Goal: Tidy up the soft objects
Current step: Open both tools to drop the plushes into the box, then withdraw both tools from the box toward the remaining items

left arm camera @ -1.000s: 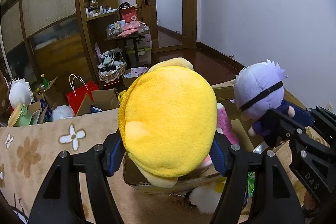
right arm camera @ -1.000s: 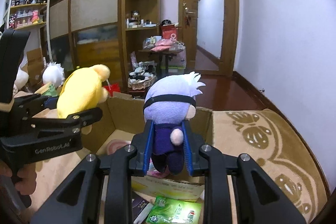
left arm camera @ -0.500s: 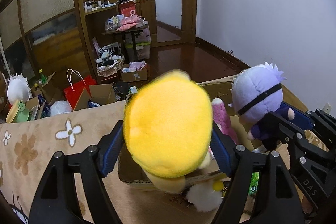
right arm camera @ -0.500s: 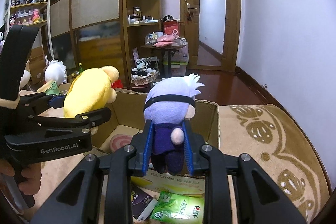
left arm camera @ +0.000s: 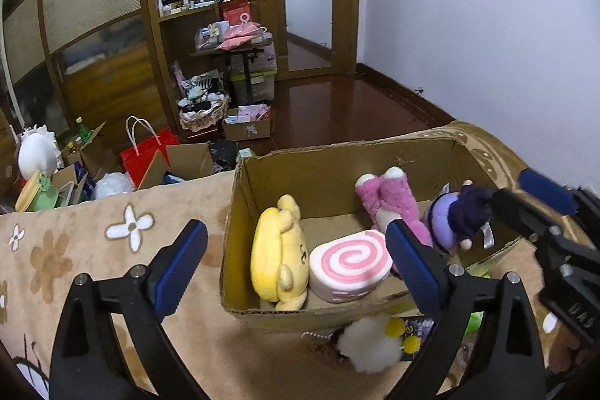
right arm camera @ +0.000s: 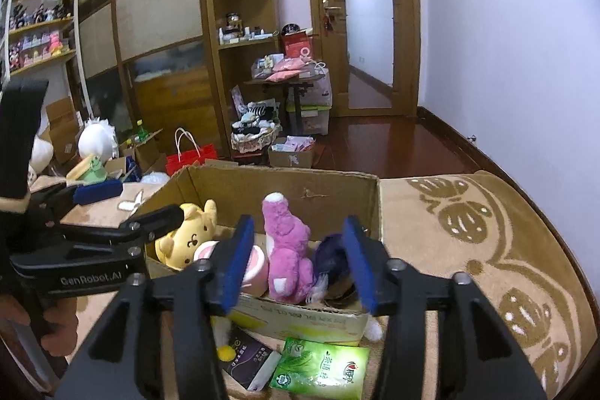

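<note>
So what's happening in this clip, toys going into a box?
Yes. A person with a gripper in each hand is dropping plush toys into a cardboard box on a beige blanket. Both jaws have just been opening with nothing between them: the left gripper stands above the yellow plush, the right gripper above the purple-haired doll. A pink swirl cushion and a pink plush lie between them.

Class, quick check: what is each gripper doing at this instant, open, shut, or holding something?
Left gripper: open, jaws just opened, holding nothing; yellow plush lies in the cardboard box.
Right gripper: open, jaws just opened, purple doll released into the box.
</note>
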`<state>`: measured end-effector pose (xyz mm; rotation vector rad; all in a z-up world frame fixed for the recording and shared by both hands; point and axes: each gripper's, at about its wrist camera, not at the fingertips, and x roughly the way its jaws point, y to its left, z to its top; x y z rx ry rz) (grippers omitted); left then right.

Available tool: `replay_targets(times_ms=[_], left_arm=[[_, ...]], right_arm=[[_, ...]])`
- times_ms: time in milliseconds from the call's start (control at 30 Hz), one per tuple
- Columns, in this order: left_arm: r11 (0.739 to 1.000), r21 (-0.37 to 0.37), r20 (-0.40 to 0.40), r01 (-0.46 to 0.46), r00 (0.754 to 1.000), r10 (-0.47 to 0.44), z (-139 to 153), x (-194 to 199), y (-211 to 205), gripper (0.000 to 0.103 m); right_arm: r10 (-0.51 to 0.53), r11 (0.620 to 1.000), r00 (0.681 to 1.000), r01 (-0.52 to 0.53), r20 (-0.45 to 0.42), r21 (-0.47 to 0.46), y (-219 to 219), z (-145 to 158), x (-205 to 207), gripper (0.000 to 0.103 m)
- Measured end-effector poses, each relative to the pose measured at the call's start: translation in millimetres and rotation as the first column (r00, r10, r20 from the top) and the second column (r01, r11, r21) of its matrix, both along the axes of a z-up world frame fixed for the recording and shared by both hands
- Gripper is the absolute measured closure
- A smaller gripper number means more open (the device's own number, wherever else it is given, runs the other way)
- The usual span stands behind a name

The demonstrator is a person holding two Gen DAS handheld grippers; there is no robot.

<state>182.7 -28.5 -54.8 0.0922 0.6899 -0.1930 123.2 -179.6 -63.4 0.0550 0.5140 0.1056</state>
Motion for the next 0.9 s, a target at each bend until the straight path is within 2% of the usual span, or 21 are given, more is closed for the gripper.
replay_targets(times_ms=[233, 267, 433, 900], left_arm=[[1.000, 0.001, -0.021, -0.008, 1.000, 0.008, 1, -11, 3, 0.005], [1.000, -0.003, -0.025, -0.009, 1.000, 0.009, 2, -14, 3, 0.005], [1.000, -0.005, -0.057, -0.016, 0.998, 0.016, 3, -25, 6, 0.005], [1.000, 0.020, -0.147, -0.010, 0.989, 0.013, 0, -52, 13, 0.005]], right_arm=[[-0.025, 0.999, 1.000, 0.025, 0.007, 0.020, -9, 9, -14, 0.009], [-0.027, 0.999, 1.000, 0.027, 0.009, 0.024, -10, 11, -18, 0.006], [-0.047, 0.999, 0.999, 0.047, 0.004, 0.017, -14, 15, -28, 0.000], [-0.081, 0.996, 0.994, 0.084, -0.070, 0.039, -28, 6, -59, 0.000]])
